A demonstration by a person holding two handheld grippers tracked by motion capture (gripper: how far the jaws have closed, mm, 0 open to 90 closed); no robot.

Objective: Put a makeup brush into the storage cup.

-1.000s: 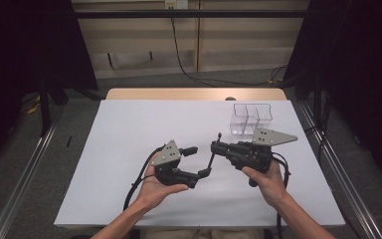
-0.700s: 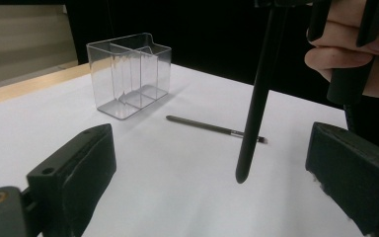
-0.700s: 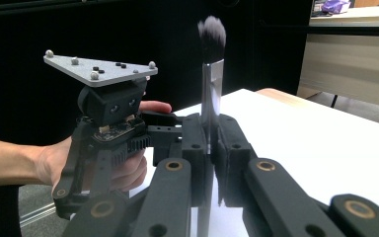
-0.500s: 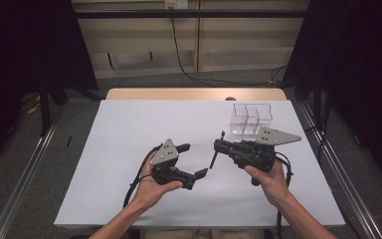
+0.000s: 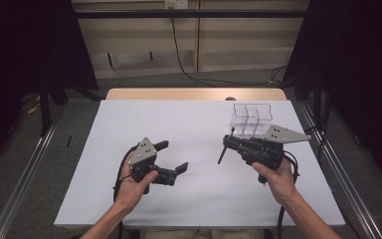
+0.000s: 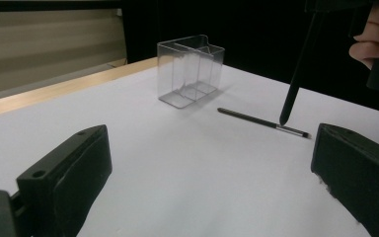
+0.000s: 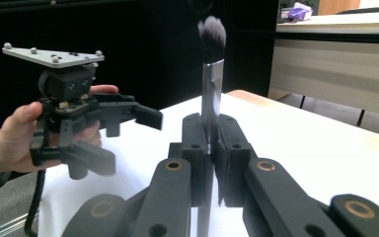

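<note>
left gripper [image 5: 171, 156]: jaws just opened wide, nothing between them, low over the table [image 5: 189, 209].
brush [image 7: 211, 74]: clamped upright in the right gripper [image 5: 227, 143], handle tip down near the table.
pen [image 6: 262, 122]: loose on the table near the organizer [image 5: 251, 119].
risk: 1 jaw pair on a thin handle; brush could pivot, snag the organizer rim, tip it.

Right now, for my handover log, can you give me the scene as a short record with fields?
Left gripper: open; jaws have just been opening, nothing between them
Right gripper: shut on dark-bristled makeup brush with silver ferrule, bristles up
Clear plastic divided box: upright, far right of white table
Thin dark pencil: lying flat on table, near box
</note>
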